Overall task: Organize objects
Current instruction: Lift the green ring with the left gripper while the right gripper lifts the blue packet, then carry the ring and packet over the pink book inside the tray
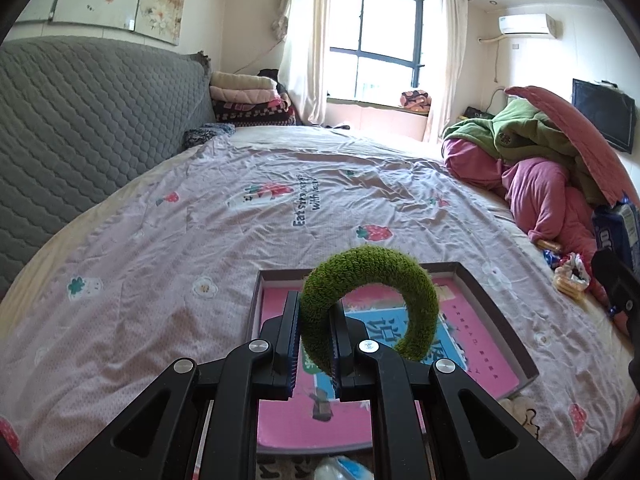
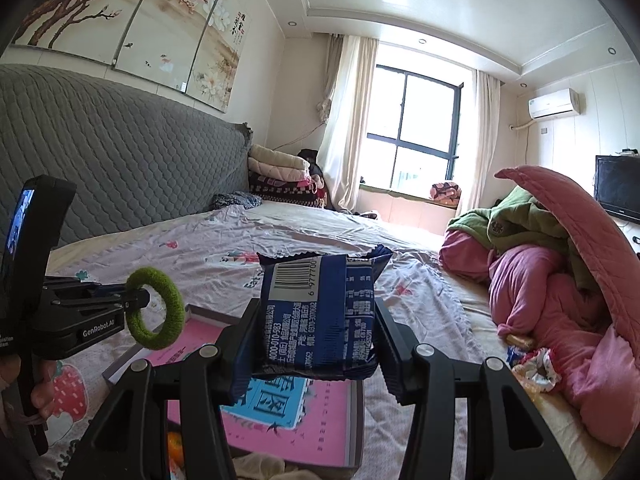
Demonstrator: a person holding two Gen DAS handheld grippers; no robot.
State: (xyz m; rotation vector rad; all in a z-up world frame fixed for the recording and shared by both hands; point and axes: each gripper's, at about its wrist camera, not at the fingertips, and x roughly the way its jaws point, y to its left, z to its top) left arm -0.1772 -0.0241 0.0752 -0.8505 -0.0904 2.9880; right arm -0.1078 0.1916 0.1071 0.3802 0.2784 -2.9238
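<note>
- On the bed, atop a strawberry-print sheet (image 1: 224, 216), lies a shallow grey-walled box (image 1: 496, 300), its long side running away from the cameras.
- The box floor is almost wholly covered by a pink book (image 1: 288, 424) with a blue panel and large printed characters; it lies flat, and nothing else shows inside the box in either view.
- The left gripper (image 1: 314, 344) is clamped tight on a fuzzy green ring (image 1: 404, 276), pinching one side of the loop between its pads while the rest of the loop arcs up and to the right.
- In the left wrist view the ring hangs above the box and book, clear of both; the right wrist view shows the same ring (image 2: 158, 314) held out level over the box's near-left corner.
- The right gripper (image 2: 316, 334) grips a dark blue snack packet (image 2: 320, 312) across its width, barcode side up, with its crimped end pointing away.
- The packet sits above the book's blue panel and does not touch it.
- Beside the box on the right, near a heap of pink and green bedding (image 2: 548, 272), lie a few small wrapped items (image 2: 534, 368); they are too small to identify, possibly more snacks.
- A folded stack of blankets (image 2: 280, 176) rests against the grey quilted headboard (image 2: 120, 160), well apart from the box.
</note>
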